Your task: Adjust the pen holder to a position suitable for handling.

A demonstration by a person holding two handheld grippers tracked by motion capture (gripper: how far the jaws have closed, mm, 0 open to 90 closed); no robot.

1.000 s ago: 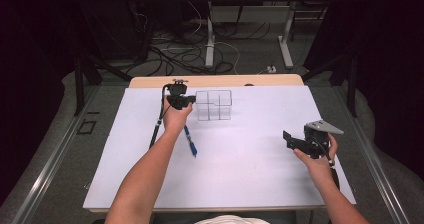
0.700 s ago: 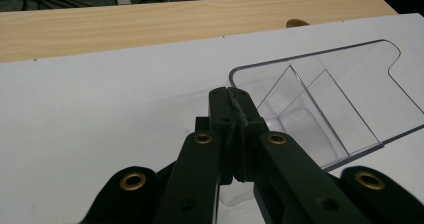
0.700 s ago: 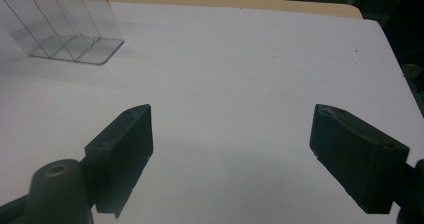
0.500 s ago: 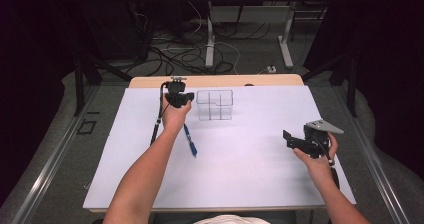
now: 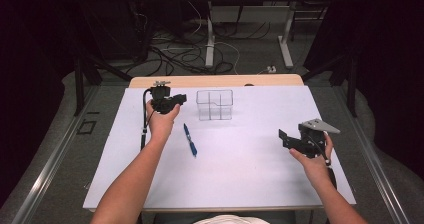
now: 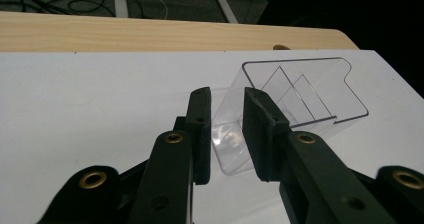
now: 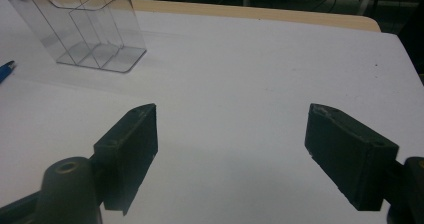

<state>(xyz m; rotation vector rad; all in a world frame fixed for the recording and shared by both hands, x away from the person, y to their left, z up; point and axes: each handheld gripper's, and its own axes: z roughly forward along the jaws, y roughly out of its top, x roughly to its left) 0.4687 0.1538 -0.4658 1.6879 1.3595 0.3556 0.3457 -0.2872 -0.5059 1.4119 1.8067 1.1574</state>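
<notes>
Organizer: a clear plastic organizer [image 5: 215, 104] with inner dividers stands upright on the white table cover [image 5: 250, 164], toward the far edge, near the bare wood strip [image 5: 260, 80].
Left gripper: the left gripper [image 5: 176, 100] sits just left of the organizer and aims at its near left corner; its jaws have just been opening and now stand a little apart, nothing pinched between them, the corner [image 6: 227, 149] seen through the gap beyond the tips.
Axis: the organizer's long side runs across the table, left to right.
Nearer hand: the left, by far.
Pen: a blue pen [image 5: 190, 140] lies in front of the organizer and a bit left, pointing toward it, apart from both grippers.
Right gripper: the right gripper [image 5: 287, 138] is well right of and nearer than the organizer, jaws wide apart and empty.
Obstruction: judged none between pen and organizer.
</notes>
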